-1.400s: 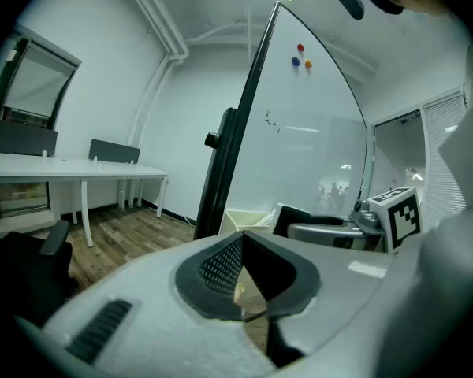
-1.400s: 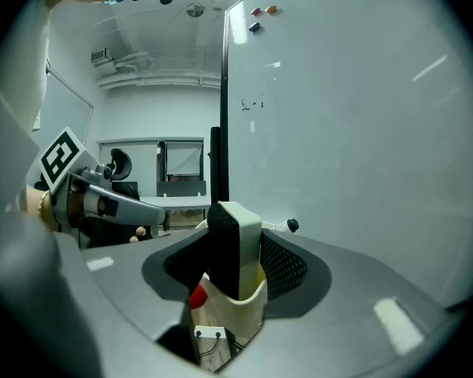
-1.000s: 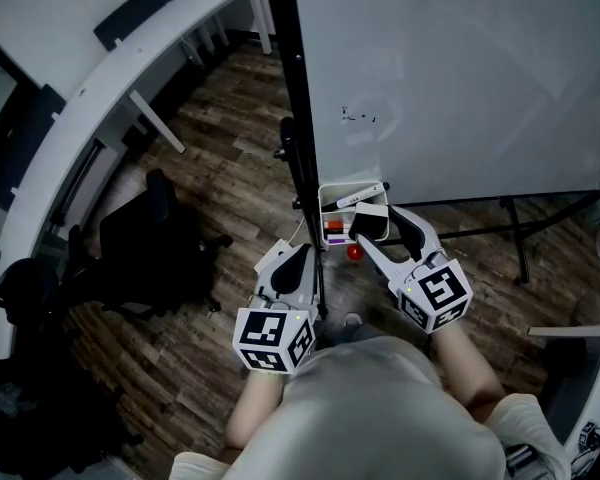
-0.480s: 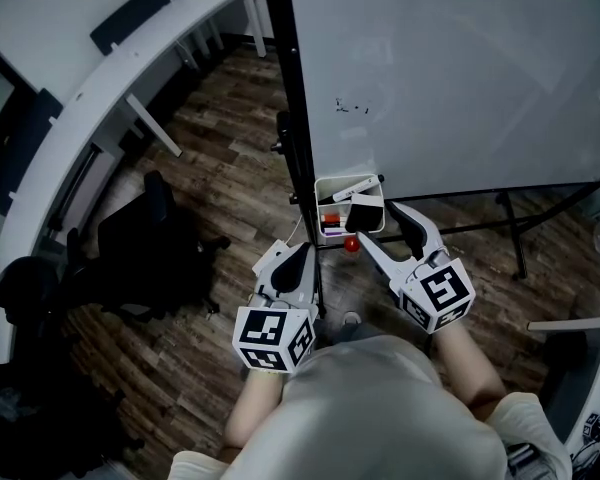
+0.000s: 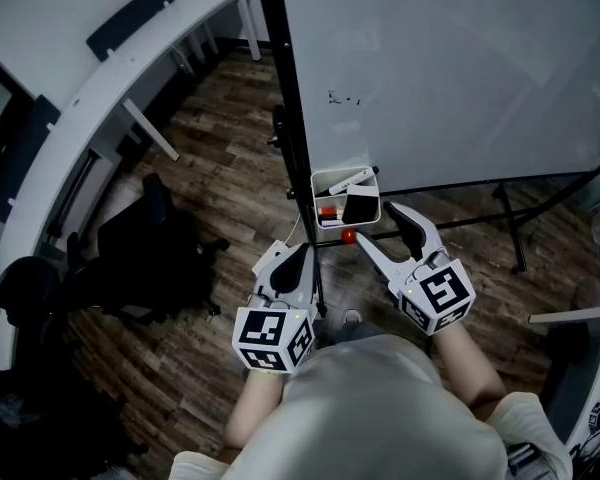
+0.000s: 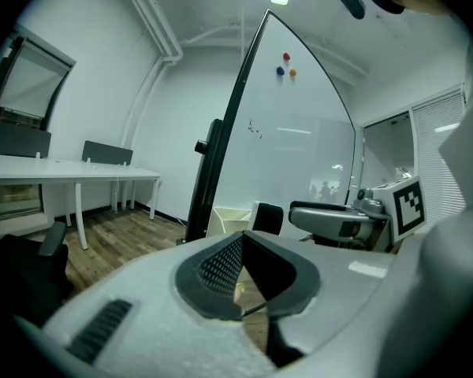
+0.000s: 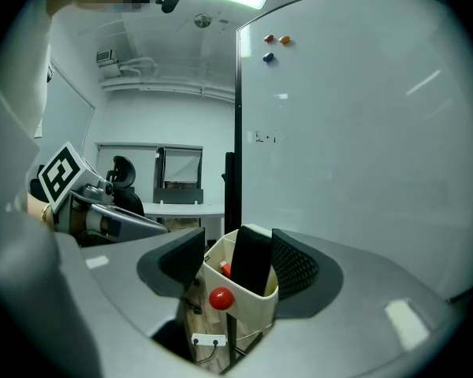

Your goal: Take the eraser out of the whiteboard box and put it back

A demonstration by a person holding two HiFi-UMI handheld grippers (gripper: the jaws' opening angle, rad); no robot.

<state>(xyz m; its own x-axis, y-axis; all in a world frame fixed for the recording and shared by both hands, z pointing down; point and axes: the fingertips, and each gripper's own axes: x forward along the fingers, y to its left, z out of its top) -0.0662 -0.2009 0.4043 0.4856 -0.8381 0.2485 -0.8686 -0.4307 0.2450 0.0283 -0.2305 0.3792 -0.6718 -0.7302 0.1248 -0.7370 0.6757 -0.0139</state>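
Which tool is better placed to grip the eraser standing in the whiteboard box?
Right. The right tool is open, with the eraser and box framed between its jaws just ahead; the left tool is shut and farther back.

No words, numbers or brand names can be read in any view. The only signs are black-and-white square code patterns. One set covers the left cube, on the left gripper, low in the centre of the head view. Another covers the right cube, on the right gripper, just to its right. A small dark scribble sits on the whiteboard, upper middle of the frame, too faint to read.
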